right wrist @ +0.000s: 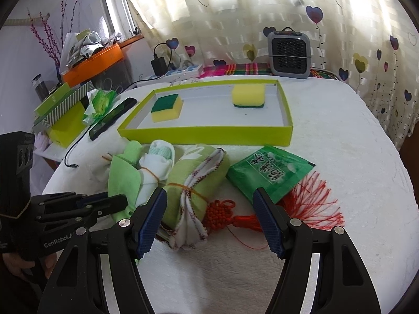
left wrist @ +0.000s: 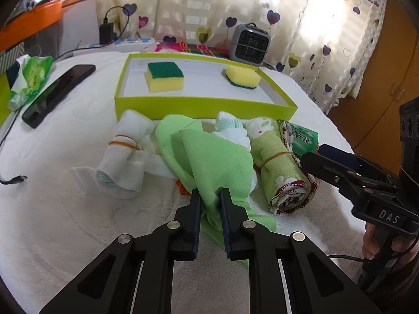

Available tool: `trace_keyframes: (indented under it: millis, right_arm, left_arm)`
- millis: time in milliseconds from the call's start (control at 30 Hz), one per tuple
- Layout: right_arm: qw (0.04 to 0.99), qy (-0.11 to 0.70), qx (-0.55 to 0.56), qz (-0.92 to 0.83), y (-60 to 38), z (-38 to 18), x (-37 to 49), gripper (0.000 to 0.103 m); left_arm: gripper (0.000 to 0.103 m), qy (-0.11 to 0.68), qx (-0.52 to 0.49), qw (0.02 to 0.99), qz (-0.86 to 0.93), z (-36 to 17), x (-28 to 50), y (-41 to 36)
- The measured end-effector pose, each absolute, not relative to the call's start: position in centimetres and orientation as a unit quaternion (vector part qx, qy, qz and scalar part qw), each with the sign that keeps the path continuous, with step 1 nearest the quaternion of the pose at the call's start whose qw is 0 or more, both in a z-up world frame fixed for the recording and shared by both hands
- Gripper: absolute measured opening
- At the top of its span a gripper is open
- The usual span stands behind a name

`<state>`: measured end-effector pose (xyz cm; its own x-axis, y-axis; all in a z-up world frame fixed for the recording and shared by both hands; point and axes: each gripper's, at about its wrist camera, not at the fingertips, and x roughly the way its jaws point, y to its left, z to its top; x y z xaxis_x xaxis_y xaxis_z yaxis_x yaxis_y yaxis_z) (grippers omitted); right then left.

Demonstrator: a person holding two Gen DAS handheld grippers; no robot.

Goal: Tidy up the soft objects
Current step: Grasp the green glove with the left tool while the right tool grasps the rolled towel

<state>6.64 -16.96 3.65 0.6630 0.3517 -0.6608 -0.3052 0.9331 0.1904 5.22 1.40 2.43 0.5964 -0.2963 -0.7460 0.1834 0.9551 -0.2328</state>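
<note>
My left gripper [left wrist: 210, 192] is shut on a fold of the light green cloth [left wrist: 209, 162], which lies bunched in the pile in front of the lime-green tray [left wrist: 204, 106]. Two yellow-and-green sponges [left wrist: 164, 76] [left wrist: 243, 76] sit in the tray. A white rolled cloth [left wrist: 125, 146] with a rubber band lies left of the green one. To its right lies a rolled green patterned towel [left wrist: 277, 167]. My right gripper [right wrist: 208, 192] is open, hovering over that towel [right wrist: 188, 180] and a red knotted tassel [right wrist: 220, 213], with a green packet [right wrist: 267, 172] beside its right finger.
A black phone [left wrist: 57, 91] and a green tissue pack [left wrist: 34, 76] lie left of the tray. A grey heater [left wrist: 250, 44] stands behind it. A cable end [left wrist: 15, 179] rests at the left on the white table cover. Boxes [right wrist: 62, 120] stack at the table's left edge.
</note>
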Motion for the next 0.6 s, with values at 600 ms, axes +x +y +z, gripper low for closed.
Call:
trace_keyframes:
  millis: [600]
  right_arm:
    - [0.899, 0.386, 0.012, 0.208, -13.4, 3.3, 7.6, 0.068]
  left_arm:
    - [0.011, 0.423, -0.110, 0.891, -0.121, 2.6, 4.9, 5.3]
